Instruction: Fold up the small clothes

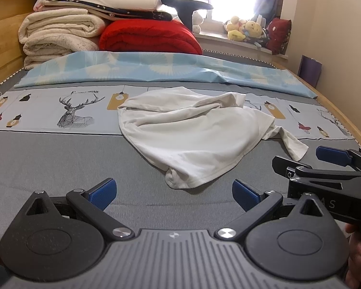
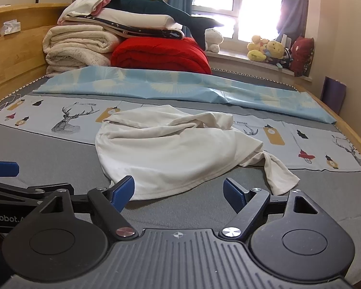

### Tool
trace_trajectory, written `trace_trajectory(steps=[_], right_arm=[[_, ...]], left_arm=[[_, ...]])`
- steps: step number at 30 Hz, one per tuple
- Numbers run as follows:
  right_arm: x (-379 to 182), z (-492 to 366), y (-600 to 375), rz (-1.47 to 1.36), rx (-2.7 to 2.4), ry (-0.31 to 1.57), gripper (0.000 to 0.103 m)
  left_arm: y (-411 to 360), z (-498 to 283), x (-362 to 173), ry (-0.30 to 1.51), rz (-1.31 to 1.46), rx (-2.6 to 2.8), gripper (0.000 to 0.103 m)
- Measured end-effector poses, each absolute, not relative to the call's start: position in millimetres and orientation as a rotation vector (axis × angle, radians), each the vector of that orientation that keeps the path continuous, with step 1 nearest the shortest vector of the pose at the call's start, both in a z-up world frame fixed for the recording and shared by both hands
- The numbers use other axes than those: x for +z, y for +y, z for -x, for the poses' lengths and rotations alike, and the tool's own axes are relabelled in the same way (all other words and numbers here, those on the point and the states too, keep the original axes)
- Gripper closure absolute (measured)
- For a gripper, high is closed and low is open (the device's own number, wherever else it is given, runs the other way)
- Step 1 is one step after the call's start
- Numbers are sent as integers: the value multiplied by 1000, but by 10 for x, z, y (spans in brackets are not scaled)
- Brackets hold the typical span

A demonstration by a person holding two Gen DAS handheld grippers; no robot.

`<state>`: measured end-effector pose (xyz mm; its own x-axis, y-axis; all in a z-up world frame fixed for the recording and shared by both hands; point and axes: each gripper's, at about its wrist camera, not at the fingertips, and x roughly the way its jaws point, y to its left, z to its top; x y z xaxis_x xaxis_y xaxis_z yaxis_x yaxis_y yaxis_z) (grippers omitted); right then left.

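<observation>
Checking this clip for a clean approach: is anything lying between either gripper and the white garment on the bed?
Nothing visible does. The white garment lies crumpled on the grey bed cover, with only bare cover between it and the open left gripper and the open right gripper. The folded blankets sit far behind it.

white garment (image 1: 192, 139), red quilt (image 1: 151, 38)

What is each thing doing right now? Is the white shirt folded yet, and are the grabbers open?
White shirt: crumpled, unfolded, lying on the bed.
Left gripper: fingers open, holding nothing.
Right gripper: fingers open, holding nothing, at the shirt's near edge.
Blue sheet: spread flat across the bed.
Red quilt: folded.
Cream blankets: folded, stacked.
</observation>
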<state>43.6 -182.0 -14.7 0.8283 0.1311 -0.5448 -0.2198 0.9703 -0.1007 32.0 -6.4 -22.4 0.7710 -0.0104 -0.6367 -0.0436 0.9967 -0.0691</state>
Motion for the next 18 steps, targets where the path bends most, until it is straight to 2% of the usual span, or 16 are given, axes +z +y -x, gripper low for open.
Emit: trace_trajectory(steps=[18], right_arm=[[-163,-482,-1833,146,195,589,24]], left_arm=[[-67,-334,-217,692,80,12,1]])
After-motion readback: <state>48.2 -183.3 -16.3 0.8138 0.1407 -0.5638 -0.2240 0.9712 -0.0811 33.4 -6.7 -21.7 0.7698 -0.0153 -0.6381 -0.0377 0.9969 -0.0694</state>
